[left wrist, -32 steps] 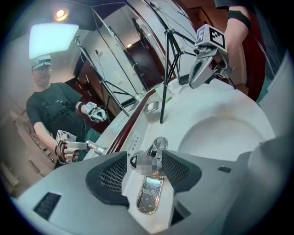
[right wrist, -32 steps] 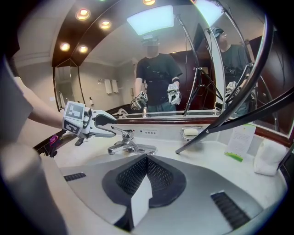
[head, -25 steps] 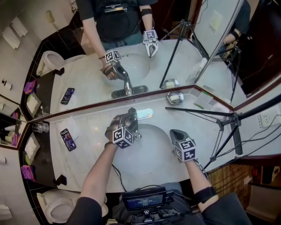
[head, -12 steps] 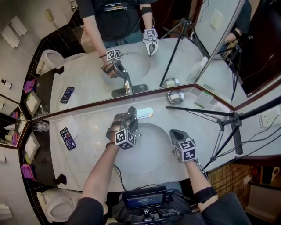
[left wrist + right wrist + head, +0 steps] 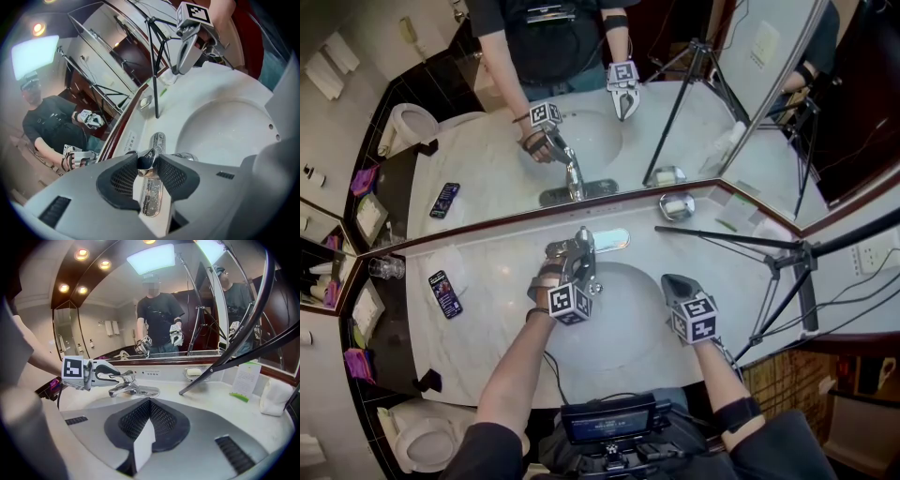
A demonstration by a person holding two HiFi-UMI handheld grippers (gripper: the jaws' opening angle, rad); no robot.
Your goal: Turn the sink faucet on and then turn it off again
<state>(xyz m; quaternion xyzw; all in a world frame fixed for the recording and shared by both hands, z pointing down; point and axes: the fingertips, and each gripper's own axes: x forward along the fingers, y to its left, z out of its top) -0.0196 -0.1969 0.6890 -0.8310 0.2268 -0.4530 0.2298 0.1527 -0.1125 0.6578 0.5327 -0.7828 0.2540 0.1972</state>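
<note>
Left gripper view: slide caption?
Left gripper, jaws just closed further, pinches the faucet handle beside the white sink basin.

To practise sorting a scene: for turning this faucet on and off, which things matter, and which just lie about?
Job: chrome lever faucet; white oval sink basin; left gripper, jaws just closing onto the lever between them.
Lying about: dark smartphone; silver soap dish; black tripod; clear glass.
</note>
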